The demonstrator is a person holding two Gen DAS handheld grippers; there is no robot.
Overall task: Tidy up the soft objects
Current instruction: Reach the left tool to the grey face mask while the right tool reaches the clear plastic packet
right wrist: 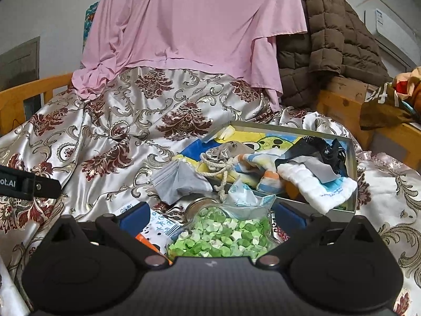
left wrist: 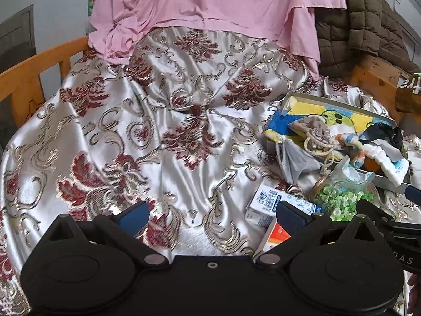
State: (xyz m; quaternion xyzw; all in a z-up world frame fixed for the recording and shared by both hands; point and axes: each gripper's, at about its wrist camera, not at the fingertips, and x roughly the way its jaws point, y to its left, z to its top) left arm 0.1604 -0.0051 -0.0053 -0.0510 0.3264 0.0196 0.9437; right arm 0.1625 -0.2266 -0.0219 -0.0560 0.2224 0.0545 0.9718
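- Hovering low in frame, the right gripper stands apart around a jar of green stars; the left gripper gapes empty.
- Mid-right, the tin box already holds soft cloths; a grey mask lies outside.

Lighting's pretty soft and even on both my wrist cams, daylight-ish, no hard shadows. The satin cloth throws shiny white glare along its folds, worst low in the middle of the left view. Heavy fisheye bend at the edges, dark vignette in the corners, and the wooden rail curves noticeably. Everything's a bit soft and compressed, and my own black gripper bodies are nearly featureless up close.
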